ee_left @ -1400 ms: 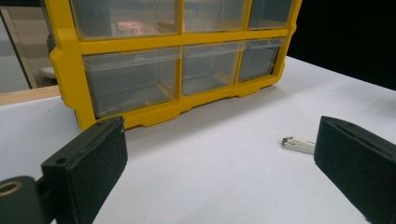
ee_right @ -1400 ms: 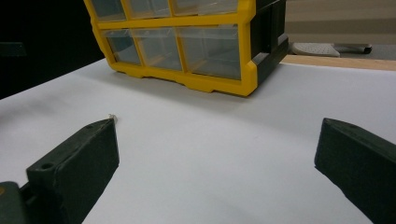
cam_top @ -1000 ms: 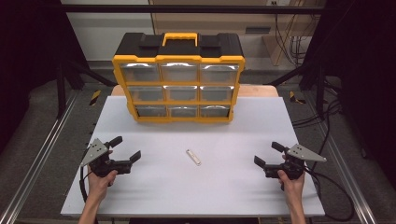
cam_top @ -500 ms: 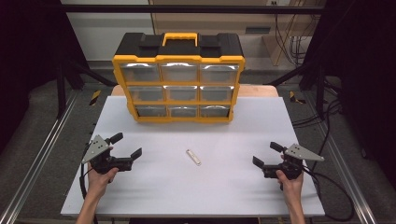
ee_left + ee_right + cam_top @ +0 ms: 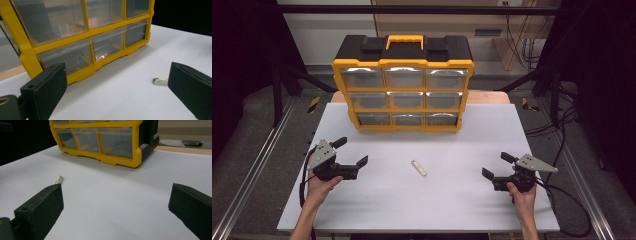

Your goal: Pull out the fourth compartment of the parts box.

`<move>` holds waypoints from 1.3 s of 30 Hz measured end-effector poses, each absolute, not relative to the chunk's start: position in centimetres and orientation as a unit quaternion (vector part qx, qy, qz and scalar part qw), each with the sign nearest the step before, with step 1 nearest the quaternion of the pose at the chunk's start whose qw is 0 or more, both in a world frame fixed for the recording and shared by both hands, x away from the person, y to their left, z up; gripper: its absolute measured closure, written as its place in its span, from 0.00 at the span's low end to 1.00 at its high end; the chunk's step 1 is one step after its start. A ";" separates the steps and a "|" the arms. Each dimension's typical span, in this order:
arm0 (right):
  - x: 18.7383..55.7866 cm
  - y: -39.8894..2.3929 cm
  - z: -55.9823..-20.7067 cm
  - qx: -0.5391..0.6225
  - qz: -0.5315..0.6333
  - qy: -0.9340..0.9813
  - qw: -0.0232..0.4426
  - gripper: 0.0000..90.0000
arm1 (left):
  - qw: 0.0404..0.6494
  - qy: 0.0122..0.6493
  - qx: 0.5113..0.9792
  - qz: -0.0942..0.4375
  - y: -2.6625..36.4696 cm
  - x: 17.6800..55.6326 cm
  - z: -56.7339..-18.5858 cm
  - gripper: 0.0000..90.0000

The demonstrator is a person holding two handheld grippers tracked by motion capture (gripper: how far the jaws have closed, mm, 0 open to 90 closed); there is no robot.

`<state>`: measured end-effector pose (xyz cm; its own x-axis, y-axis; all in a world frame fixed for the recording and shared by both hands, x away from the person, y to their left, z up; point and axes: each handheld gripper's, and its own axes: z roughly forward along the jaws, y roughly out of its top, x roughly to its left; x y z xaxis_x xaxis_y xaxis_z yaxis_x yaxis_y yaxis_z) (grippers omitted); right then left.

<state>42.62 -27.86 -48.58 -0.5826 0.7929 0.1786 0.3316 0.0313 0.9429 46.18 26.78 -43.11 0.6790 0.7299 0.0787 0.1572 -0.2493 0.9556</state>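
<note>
Work looks barely begun, an approach step: left gripper and right gripper rest apart, jaws spread and empty, the clip lies flat mid-table between them before the organizer, so next comes a reach inward.

One drawer cabinet, nine drawers, one metal piece, two grippers.

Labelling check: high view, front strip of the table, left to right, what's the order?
left gripper, jaws open → small pale metal piece lying flat on the white table → right gripper, jaws open.
</note>
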 end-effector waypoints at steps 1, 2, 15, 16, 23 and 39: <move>42.6 -27.9 -48.6 0.408 0.563 0.688 0.205 0.00 | 0.535 0.298 0.744 0.268 26.8 46.2 -43.1 0.03; 42.6 -27.8 -48.6 0.408 0.563 0.689 0.205 0.00 | 0.532 0.297 0.746 0.269 26.6 46.3 -43.0 0.03; 42.7 -27.8 -48.6 0.407 0.560 0.691 0.208 0.00 | 0.513 0.276 0.759 0.290 26.0 46.6 -42.2 0.03; 42.6 -27.8 -48.6 0.407 0.560 0.691 0.208 0.00 | 0.511 0.274 0.760 0.293 26.0 46.6 -42.1 0.03; 42.7 -27.8 -48.6 0.407 0.559 0.692 0.208 0.00 | 0.505 0.263 0.762 0.310 26.0 47.0 -41.4 0.03; 42.7 -27.8 -48.5 0.405 0.559 0.693 0.209 0.00 | 0.495 0.237 0.764 0.339 25.6 48.2 -40.1 0.03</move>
<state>42.65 -27.78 -48.53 -0.5849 0.7945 0.1632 0.3281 0.0478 0.9434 48.18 25.62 -40.12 0.6574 0.6978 0.2844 0.0265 -0.3986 0.9167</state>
